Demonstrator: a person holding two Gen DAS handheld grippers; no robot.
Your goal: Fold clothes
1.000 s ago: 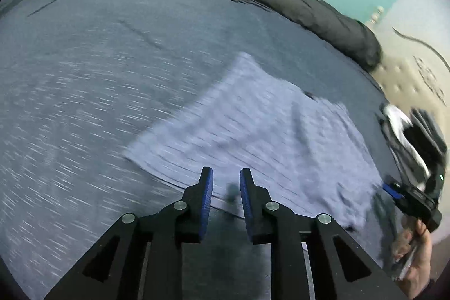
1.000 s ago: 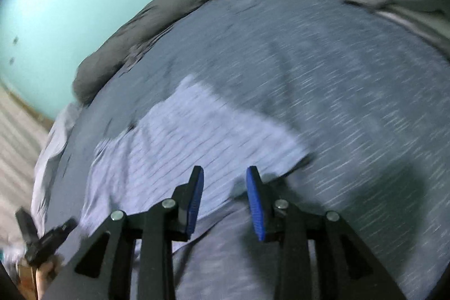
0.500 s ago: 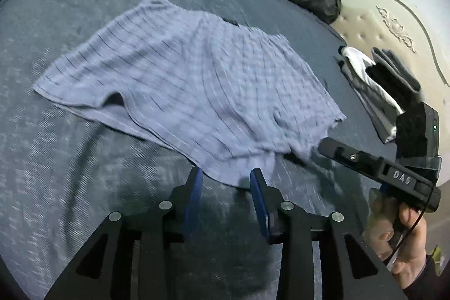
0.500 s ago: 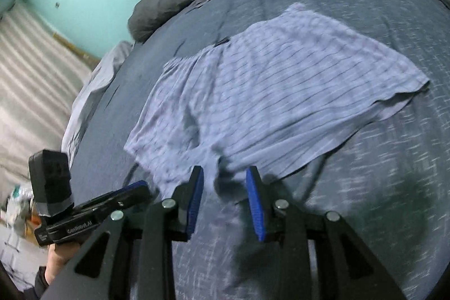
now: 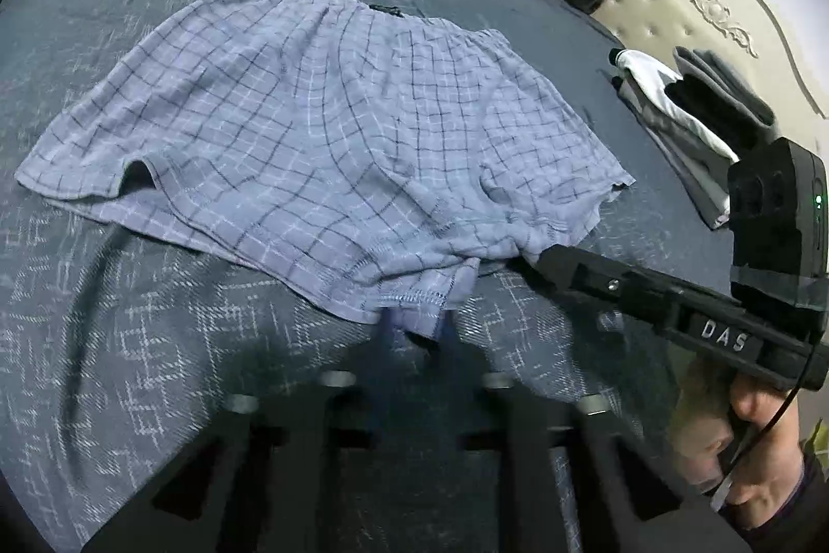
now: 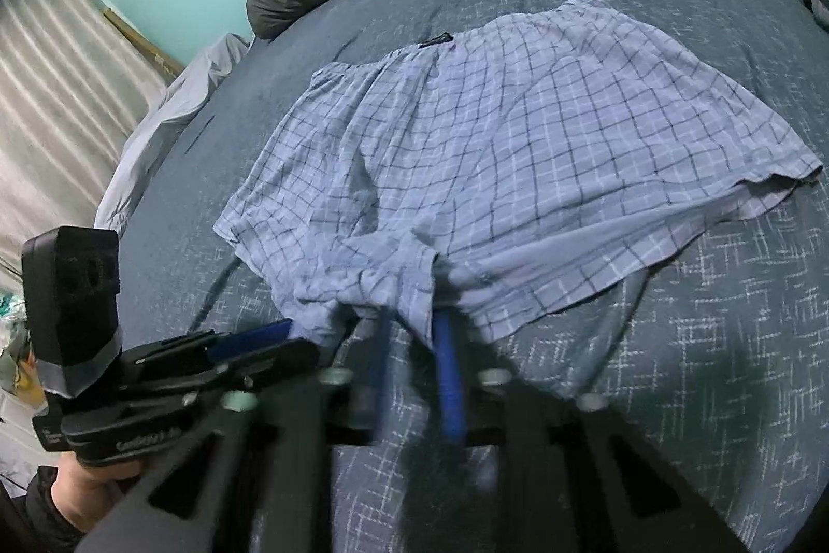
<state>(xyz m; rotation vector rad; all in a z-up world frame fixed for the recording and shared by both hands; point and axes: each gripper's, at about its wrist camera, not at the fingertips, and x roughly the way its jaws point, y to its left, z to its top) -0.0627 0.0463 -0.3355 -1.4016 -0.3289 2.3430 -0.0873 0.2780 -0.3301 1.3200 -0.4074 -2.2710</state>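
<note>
Gripping the near hem of the checked shorts (image 5: 331, 128), which lie flat mid-frame on the dark bedspread (image 5: 103, 371), you have the left gripper (image 5: 414, 325) pinched shut on the crotch hem, and the right gripper (image 6: 414, 320) is closing on bunched hem cloth. Risk: such a thin bite may catch one layer only, or slip when lifted, skewing the fold. Left view alone shows folded clothes (image 5: 689, 112) at right; right view alone shows the curtain (image 6: 57, 86) at left.
</note>
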